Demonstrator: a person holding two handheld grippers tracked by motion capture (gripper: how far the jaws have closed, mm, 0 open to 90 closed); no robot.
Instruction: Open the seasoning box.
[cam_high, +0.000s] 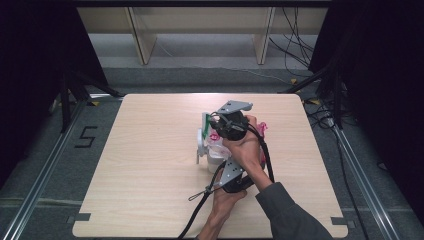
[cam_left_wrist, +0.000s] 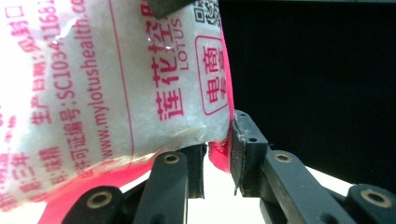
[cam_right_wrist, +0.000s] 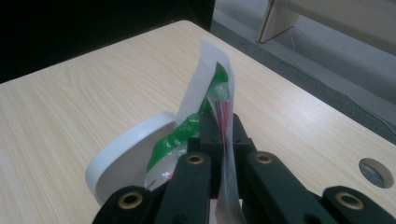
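near the middle of the desk, both grippers hold one plastic bag of white granules over a white container. the right gripper pinches its top edge fully closed; the left gripper clamps its lower pink seam.

Setting: a recording lab or test cell. A single light wooden counter stands on grey floor between metal floor rails. Black curtains enclose both sides. Loose cables run across the floor behind. A taped numeral "5" marks the station. Tripod legs flank the counter.
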